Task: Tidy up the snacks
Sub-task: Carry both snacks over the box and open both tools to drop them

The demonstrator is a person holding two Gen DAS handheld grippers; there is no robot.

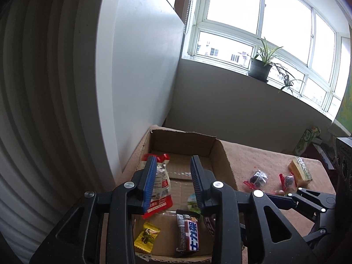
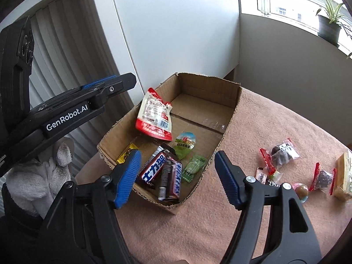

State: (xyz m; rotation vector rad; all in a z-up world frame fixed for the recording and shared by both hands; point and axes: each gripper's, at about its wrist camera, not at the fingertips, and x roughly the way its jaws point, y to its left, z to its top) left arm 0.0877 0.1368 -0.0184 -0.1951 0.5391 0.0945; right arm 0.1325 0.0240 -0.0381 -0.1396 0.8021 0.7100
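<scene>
A cardboard box [image 2: 228, 107] sits on the pink cloth, also seen in the left wrist view [image 1: 222, 154]. Inside lie a red-white pouch [image 2: 154, 114], two chocolate bars [image 2: 154, 167], a yellow candy [image 1: 146, 237], a green jelly cup [image 2: 184, 143] and a green candy [image 2: 193, 167]. My left gripper [image 1: 173, 176] is open and empty above the box, beside the pouch [image 1: 161, 182]. My right gripper [image 2: 178, 176] is open and empty over the box's near end. Loose snacks lie right of the box: two dark plum packets [image 2: 283, 151], a small candy [image 2: 261, 175], a round sweet [image 2: 301, 190] and a cake slice [image 2: 344, 176].
A white cabinet [image 2: 176, 33] stands behind the box. A window sill with a potted plant [image 1: 261, 66] runs along the back. A green carton [image 1: 307, 140] stands at the far right. The pink cloth [image 2: 220, 220] covers the table.
</scene>
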